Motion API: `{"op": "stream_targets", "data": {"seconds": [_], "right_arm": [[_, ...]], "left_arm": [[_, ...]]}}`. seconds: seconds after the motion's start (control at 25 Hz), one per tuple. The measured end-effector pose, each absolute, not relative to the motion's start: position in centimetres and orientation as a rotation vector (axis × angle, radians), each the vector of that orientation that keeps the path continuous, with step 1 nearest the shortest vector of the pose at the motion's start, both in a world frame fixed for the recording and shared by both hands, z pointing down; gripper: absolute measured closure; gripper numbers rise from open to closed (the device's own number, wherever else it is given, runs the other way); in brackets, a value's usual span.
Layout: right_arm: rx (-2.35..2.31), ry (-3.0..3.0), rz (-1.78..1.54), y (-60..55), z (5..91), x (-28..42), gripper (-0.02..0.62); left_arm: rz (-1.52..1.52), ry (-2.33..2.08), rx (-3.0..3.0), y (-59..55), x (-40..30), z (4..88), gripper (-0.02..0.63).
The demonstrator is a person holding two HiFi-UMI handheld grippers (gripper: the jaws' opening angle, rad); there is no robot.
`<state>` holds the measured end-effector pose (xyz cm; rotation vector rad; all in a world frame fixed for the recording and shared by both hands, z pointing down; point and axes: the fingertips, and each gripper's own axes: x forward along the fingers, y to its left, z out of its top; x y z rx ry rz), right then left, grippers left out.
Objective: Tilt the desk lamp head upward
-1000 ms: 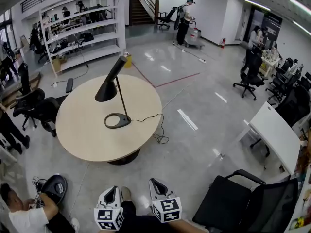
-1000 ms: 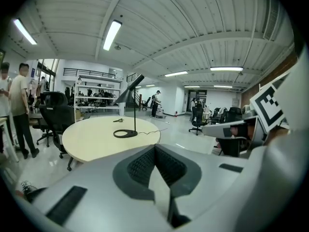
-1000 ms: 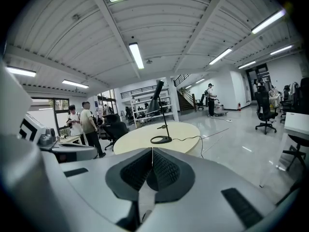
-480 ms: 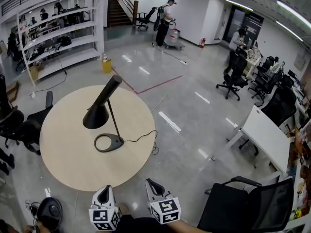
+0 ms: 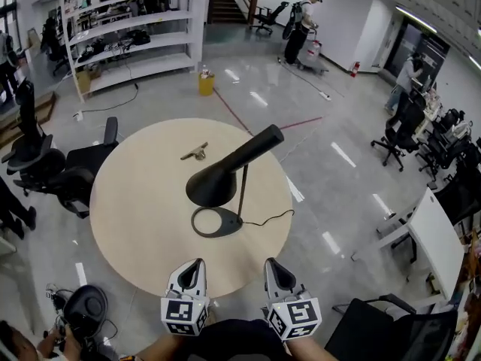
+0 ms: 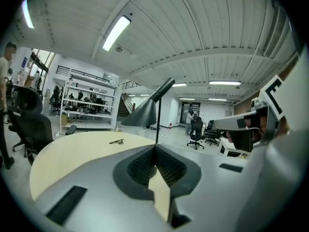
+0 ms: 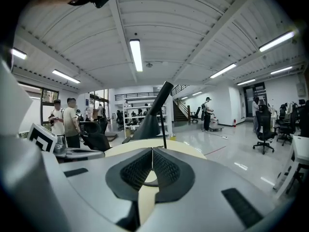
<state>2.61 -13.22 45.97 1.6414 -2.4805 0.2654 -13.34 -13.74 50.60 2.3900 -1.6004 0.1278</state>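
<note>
Two grippers: the left gripper [image 5: 195, 265] and the right gripper [image 5: 273, 265]. Ahead of them stands one round table [image 5: 143, 224]. It bears one lamp [image 5: 225, 173] with one cord [image 5: 272, 218], and one small metal piece [image 5: 195, 153] beyond the lamp. Left of the left gripper, at least two black chairs [image 5: 71, 173] stand at the table's edge. Far ahead are one shelf unit [image 5: 131, 40], one yellow bin [image 5: 206, 83] and one staircase [image 5: 225, 2]. Right of the right gripper are one white desk [image 5: 440, 239] and one near chair [image 5: 376, 329]. The chairs beyond are too bunched to count. At least three people [image 5: 301, 28] stand far ahead.
</note>
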Motion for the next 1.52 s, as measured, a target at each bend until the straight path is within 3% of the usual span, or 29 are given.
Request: {"op": "stream_targets", "data": {"seconds": [0.4, 0.92, 1.2, 1.52], "right_arm": [[1.498, -2.638, 0.098, -22.2, 42.0, -0.9, 0.58], [0.72, -3.116, -0.051, -29.9, 33.8, -3.2, 0.58], [0.703, -3.151, -0.247, -31.5, 26.7, -3.2, 0.58], [0.843, -3.055, -0.441, -34.7, 22.0, -3.7, 0.578]], "left_arm": [[0.04, -1.723, 2.245, -21.3, -17.7, 51.2, 0.56], [-0.054, -1.93, 1.916, -29.1, -16.8, 50.8, 0.557], [-0.257, -1.833, 1.888, -30.3, -18.0, 50.2, 0.549], [-0.416, -1.598, 1.959, -32.1, -19.2, 49.6, 0.493]]}}
